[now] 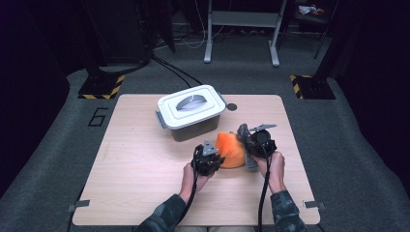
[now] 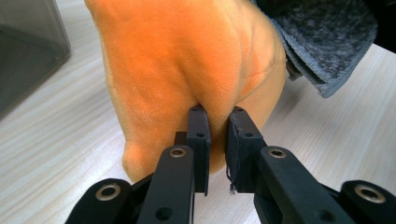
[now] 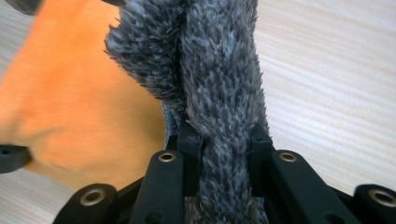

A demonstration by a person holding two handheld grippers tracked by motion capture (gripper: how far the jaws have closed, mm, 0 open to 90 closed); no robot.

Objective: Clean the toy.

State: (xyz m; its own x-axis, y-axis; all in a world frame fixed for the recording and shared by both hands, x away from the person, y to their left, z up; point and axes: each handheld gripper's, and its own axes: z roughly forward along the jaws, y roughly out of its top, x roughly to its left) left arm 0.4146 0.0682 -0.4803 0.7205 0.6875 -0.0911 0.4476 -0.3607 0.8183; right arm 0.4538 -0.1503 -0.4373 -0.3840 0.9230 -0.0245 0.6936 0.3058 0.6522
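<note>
Two pinches hold: your left gripper (image 1: 216, 159) nips the orange cloth (image 1: 230, 150) thinly near the bench's right edge, your right gripper (image 1: 252, 141) clamps the grey cloth (image 3: 219, 93); tugging apart could slip the orange fold.

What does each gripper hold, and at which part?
The left gripper pinches a fold of the orange cloth near its lower edge. The right gripper clamps the folded grey cloth across its bunched lower part.

Lidded box (image 1: 192, 112) on counter (image 1: 130, 169), toward far edge, near middle. Plush cloth (image 1: 230, 150) on counter just before box, slightly right. Left claw (image 1: 215, 162) at cloth's near-left side; right claw (image 1: 247, 140) at its right, on fuzzy cloth (image 3: 219, 93) touching plush cloth.
</note>
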